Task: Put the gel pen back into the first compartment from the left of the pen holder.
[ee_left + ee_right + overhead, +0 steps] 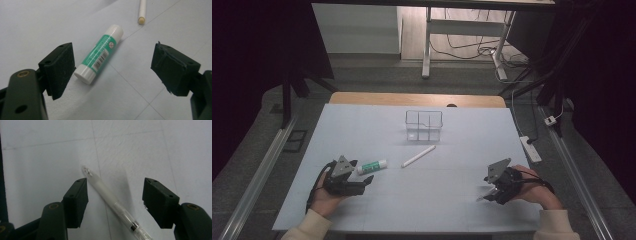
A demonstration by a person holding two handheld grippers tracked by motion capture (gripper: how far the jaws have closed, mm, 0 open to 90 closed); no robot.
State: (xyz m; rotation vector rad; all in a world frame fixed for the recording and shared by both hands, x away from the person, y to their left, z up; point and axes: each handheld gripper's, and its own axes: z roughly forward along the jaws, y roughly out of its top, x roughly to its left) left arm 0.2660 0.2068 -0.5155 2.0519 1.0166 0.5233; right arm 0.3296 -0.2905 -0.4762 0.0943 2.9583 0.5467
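Nothing in the clear organizer (424, 125) yet. Left gripper (364, 176) gapes beside glue stick (100, 53); right gripper (486, 194) gapes around clear pen (112, 203); white stick (418, 156) untouched.

1. The bench (362, 125) is a pale sheet over a wooden top.
2. A clear divided holder (424, 126) stands toward the far side.
3. A glue stick (372, 166) and a white stick (418, 156) lie side by side nearer.
4. A clear pen (112, 203) lies at the right.

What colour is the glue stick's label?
Green with white print and a barcode, on the glue stick; clearest in the left gripper view.
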